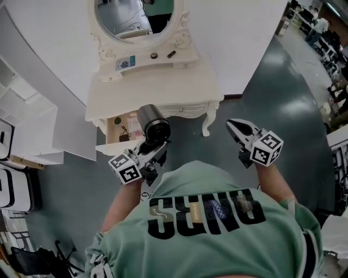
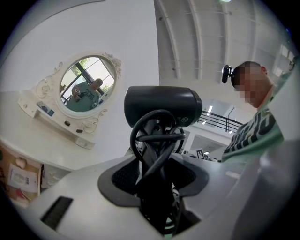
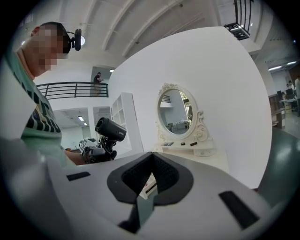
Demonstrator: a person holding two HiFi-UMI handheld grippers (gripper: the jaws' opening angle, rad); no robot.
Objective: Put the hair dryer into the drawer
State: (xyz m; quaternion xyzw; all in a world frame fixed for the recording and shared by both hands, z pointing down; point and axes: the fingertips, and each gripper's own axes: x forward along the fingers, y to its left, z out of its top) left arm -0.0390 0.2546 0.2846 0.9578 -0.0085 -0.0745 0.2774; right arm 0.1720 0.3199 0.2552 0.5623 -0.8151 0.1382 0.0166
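The black hair dryer (image 1: 154, 124) stands upright in my left gripper (image 1: 148, 152), which is shut on its handle, the cord looped round it. Seen from the left gripper view, the dryer's barrel (image 2: 161, 105) rises above the jaws and my left gripper (image 2: 157, 187) clamps the handle and cord. The dryer hangs just in front of the open drawer (image 1: 120, 129) at the left of the white dressing table (image 1: 152, 89); small items lie inside. My right gripper (image 1: 239, 130) floats empty to the right of the table leg, jaws together. The right gripper view shows the dryer (image 3: 110, 129) at the left.
An oval mirror (image 1: 136, 16) with a small shelf of items tops the table. A white shelf unit (image 1: 22, 108) and a leaning white panel (image 1: 73, 136) stand to the left. The drawer (image 2: 18, 176) shows at the lower left of the left gripper view. Dark green floor (image 1: 272, 92) lies to the right.
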